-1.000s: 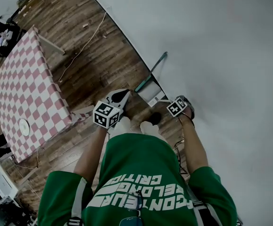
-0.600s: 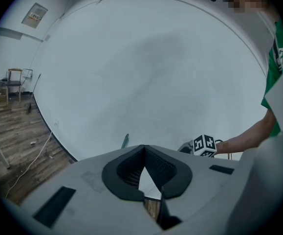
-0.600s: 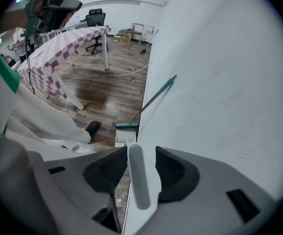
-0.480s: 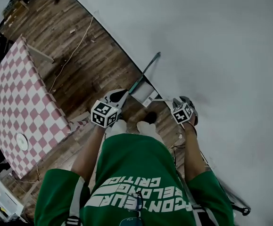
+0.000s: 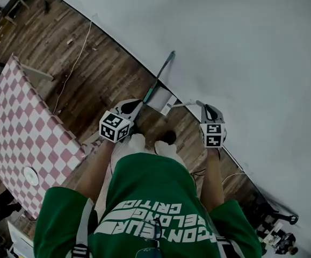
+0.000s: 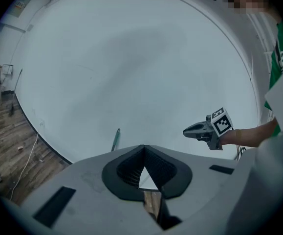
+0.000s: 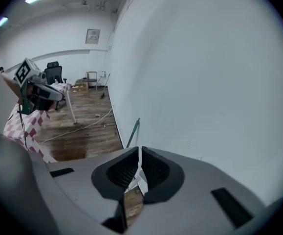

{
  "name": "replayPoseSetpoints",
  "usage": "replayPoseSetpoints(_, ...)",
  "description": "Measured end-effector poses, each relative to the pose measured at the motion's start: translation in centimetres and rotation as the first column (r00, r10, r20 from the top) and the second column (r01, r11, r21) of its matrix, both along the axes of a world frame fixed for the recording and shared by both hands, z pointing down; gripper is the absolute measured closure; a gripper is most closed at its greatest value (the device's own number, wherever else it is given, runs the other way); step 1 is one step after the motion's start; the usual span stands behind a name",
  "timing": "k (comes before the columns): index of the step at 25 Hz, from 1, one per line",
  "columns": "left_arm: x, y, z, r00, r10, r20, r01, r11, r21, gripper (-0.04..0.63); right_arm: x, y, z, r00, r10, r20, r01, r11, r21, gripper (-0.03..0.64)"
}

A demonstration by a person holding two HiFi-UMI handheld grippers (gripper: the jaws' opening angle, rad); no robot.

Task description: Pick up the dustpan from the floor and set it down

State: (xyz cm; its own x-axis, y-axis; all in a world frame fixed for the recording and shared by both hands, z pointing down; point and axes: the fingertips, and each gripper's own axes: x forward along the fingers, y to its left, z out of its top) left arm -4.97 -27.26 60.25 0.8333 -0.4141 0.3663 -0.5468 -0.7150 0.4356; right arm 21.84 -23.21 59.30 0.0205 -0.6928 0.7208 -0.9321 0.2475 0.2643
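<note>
As its jaws have just been closing, the right gripper now pinches a thin white handle between dark ribbed pads. That handle runs down to the white rectangular plastic dustpan at the foot of the pale wall; whether the pan rests on the boards cannot be told. The left gripper is clenched on nothing, its tips meeting ahead of a small triangular gap. A slim green pole leans on the wall just beside the dustpan. Each gripper carries a cube of black-and-white square markers.

White block lettering on the person's green shirt reads upside down; "CRITIC" is the clearest word. A framed notice on the far wall is too small to read.

Compared with a second ago, the right gripper sits higher, its cube turned face-up, while the left has hardly shifted. A dark wood-plank floor, a loose pale cable and a red-and-white checked tablecloth lie to the left.
</note>
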Motion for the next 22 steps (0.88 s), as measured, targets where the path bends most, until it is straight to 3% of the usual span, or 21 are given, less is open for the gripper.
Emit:
replayPoseSetpoints(9,2.2,3.7,-2.2,0.999,-0.047,-0.021,0.047,0.999,0.027,0.592,0.4,3.2,-3.5,0.985,0.026,0.173,-0.046,0.993,0.112,0.609)
replayPoseSetpoints(22,7.3,14.6,-3.3,0.998,-0.066,0.006,0.066,0.995,0.076,0.592,2.6,14.4,-4.5,0.961,-0.055,0.272,-0.001,0.979,0.202,0.609)
